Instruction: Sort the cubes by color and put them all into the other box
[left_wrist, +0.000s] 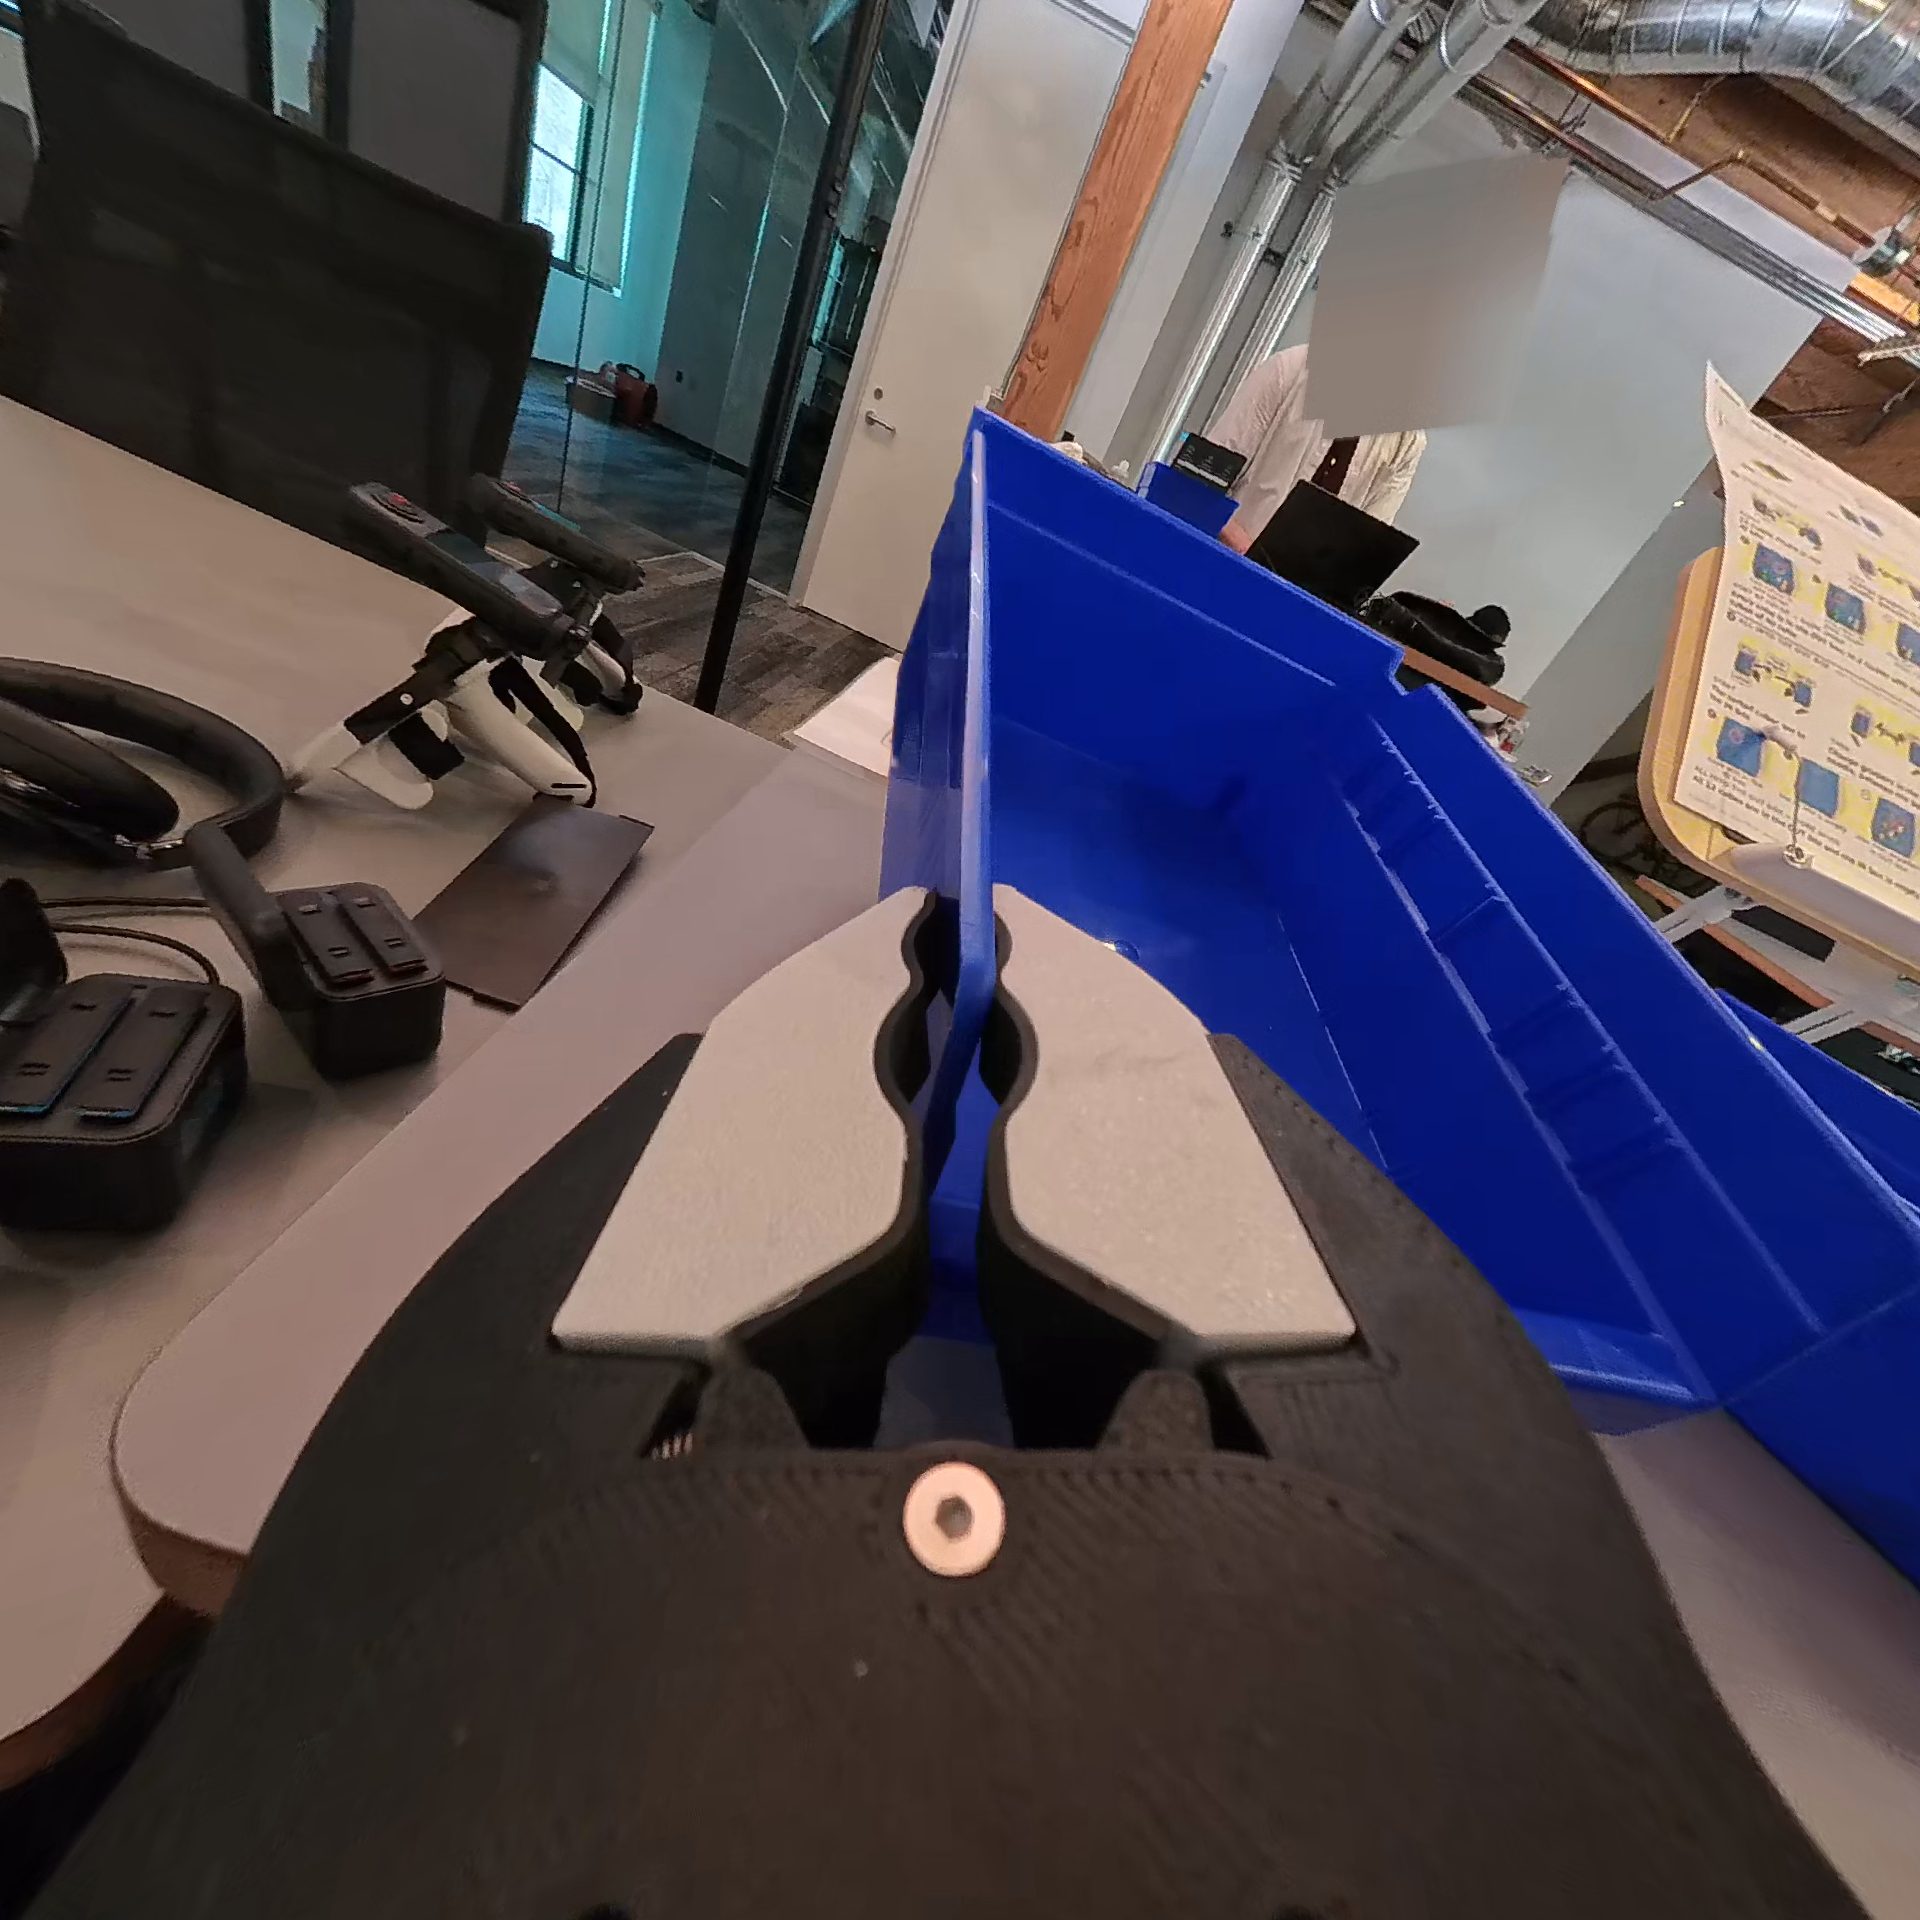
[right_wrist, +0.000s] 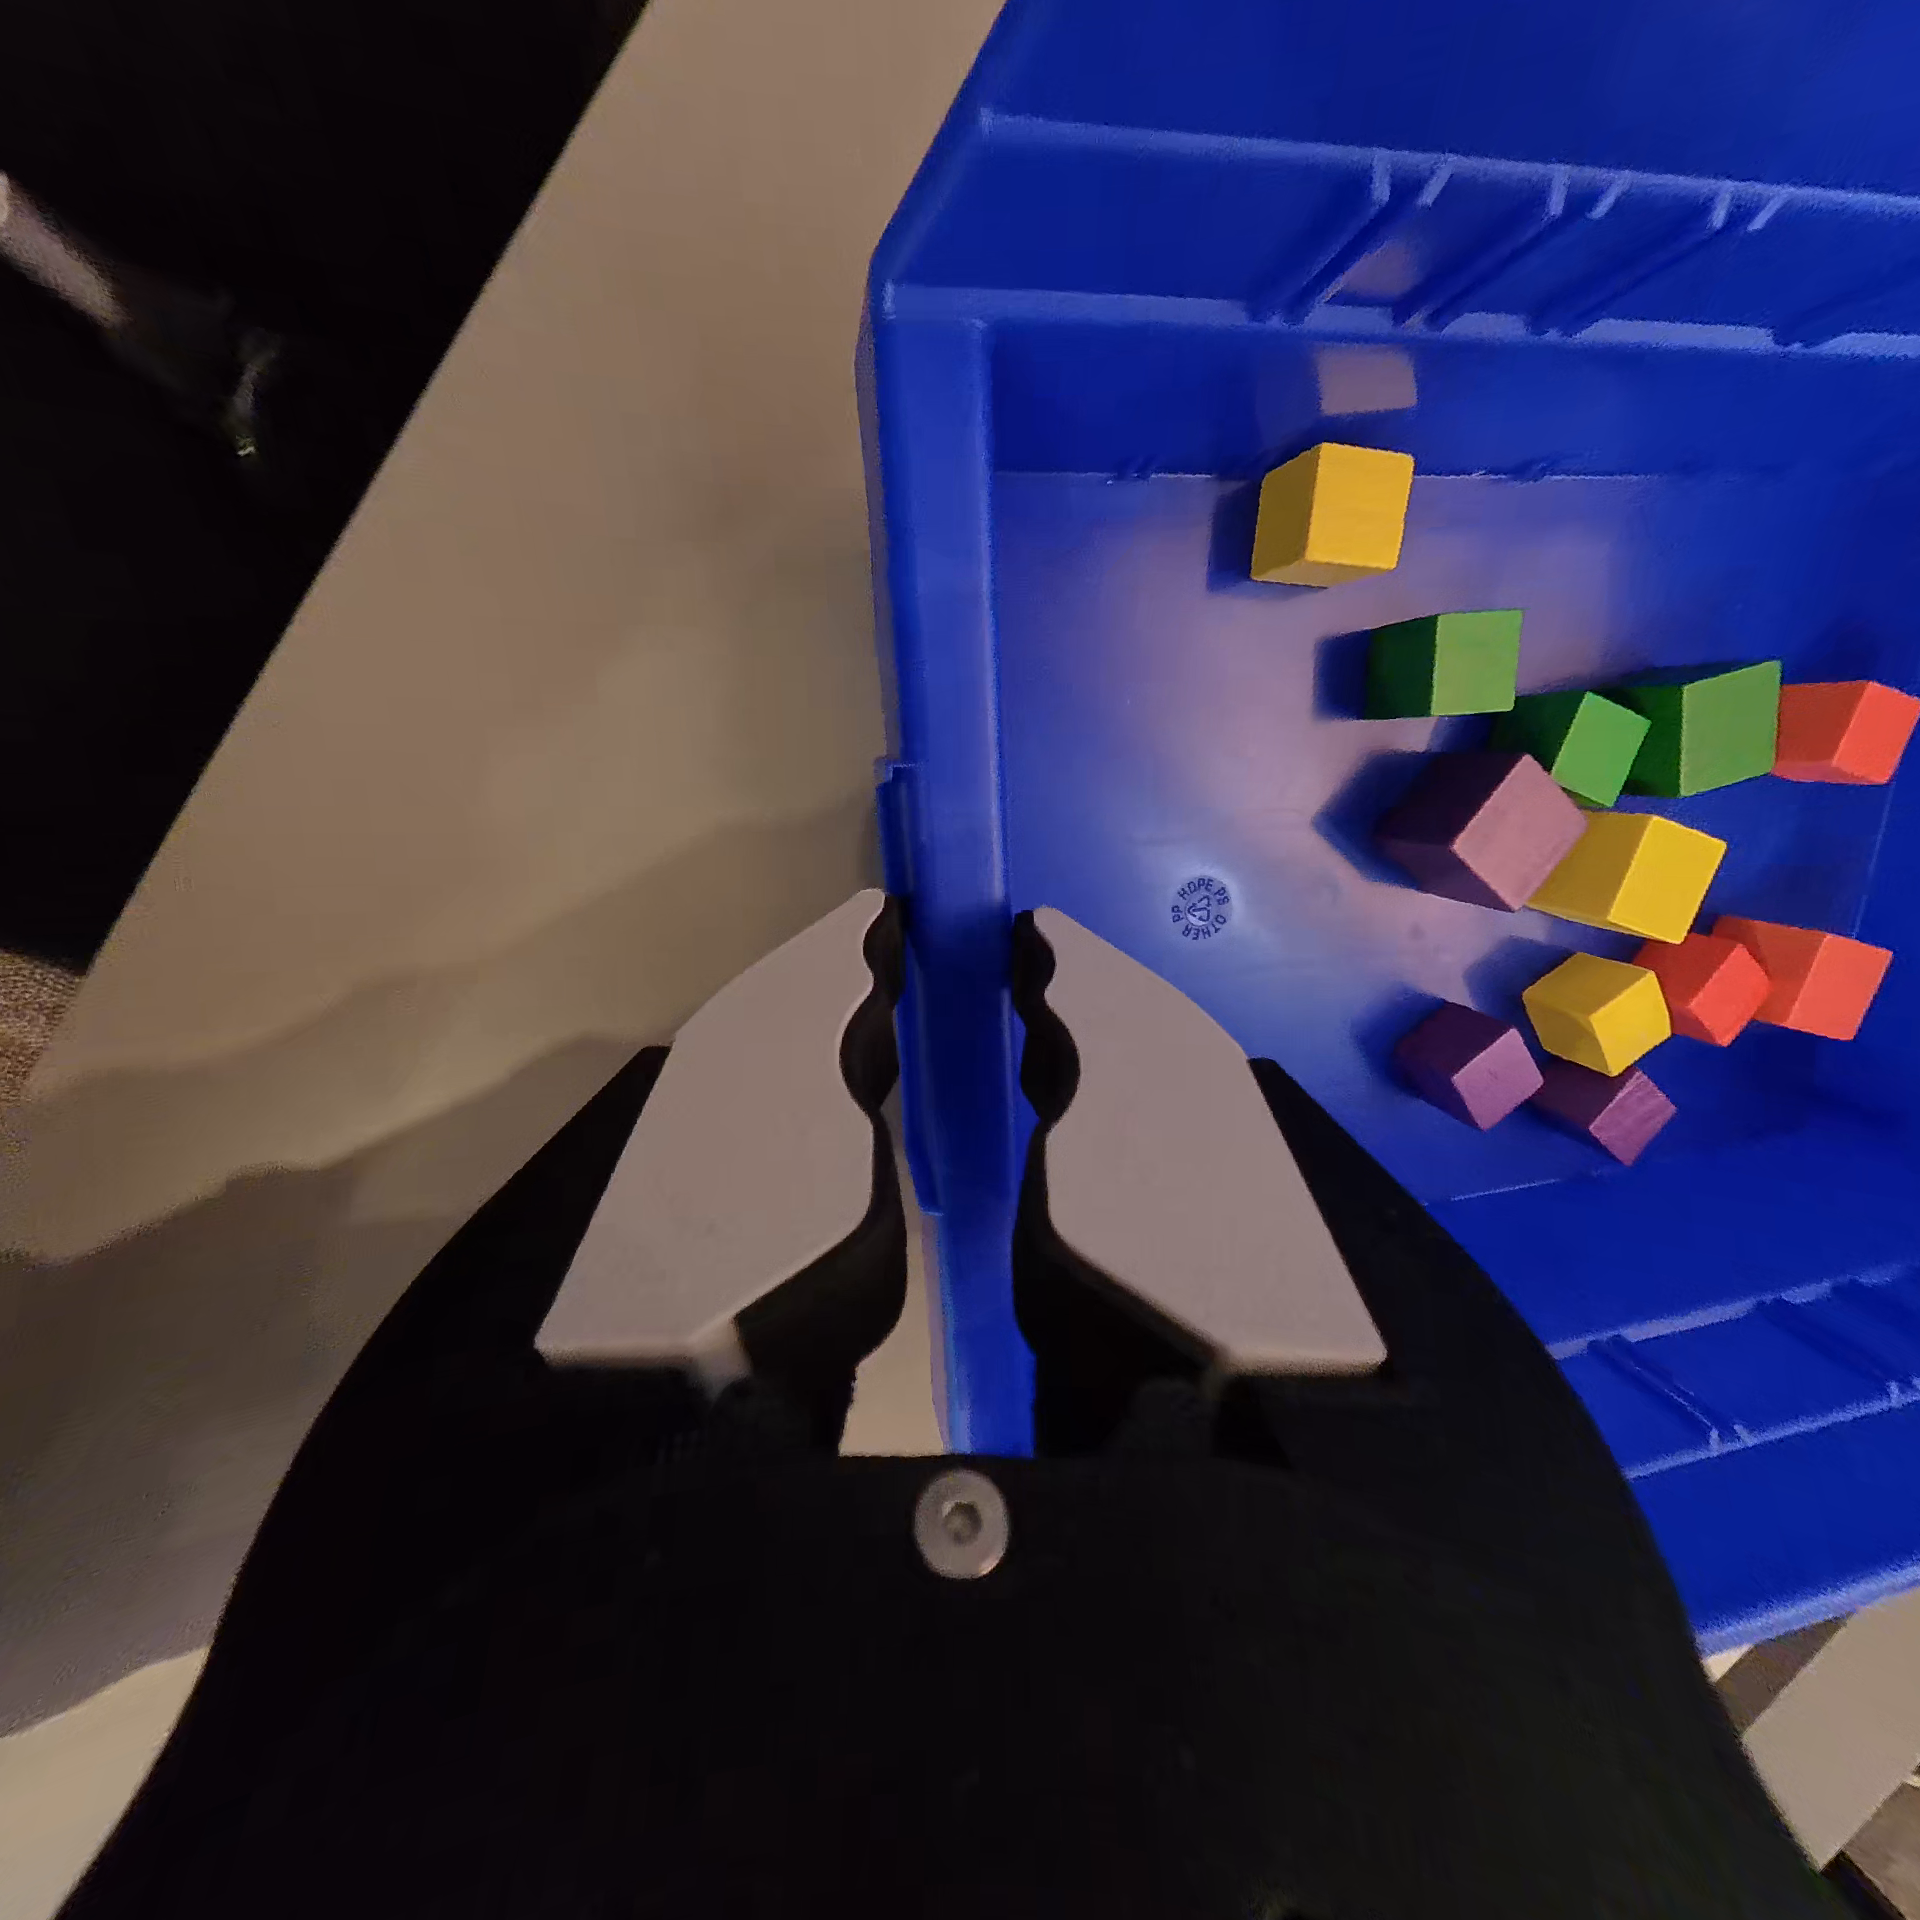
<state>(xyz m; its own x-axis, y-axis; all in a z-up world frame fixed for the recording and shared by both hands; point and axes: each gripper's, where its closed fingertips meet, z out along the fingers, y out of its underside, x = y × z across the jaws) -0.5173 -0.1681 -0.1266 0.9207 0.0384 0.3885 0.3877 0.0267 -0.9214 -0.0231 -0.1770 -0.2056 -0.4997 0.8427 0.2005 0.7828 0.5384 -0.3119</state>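
Note:
My left gripper (left_wrist: 961, 914) is shut on the rim wall of a blue box (left_wrist: 1143, 727), whose inside shows no cubes from this angle. My right gripper (right_wrist: 956, 925) is shut on the rim wall of a blue box (right_wrist: 935, 520) that holds loose cubes. A yellow cube (right_wrist: 1333, 514) lies apart near the far wall. Green cubes (right_wrist: 1449, 665), purple cubes (right_wrist: 1481, 831), more yellow cubes (right_wrist: 1631, 875) and red cubes (right_wrist: 1844, 732) lie mixed in a heap at the right of the floor. I cannot tell whether both grippers hold the same box.
The boxes rest on a light grey table (left_wrist: 644, 935). To the left lie black headphones (left_wrist: 125, 769), black button pads (left_wrist: 353, 971), a dark mat (left_wrist: 540, 894) and a handheld device (left_wrist: 499, 634). A person (left_wrist: 1309, 457) stands behind; an instruction sheet (left_wrist: 1808, 665) hangs at right. The tips of one gripper are about 50 cm away from the tips of the other.

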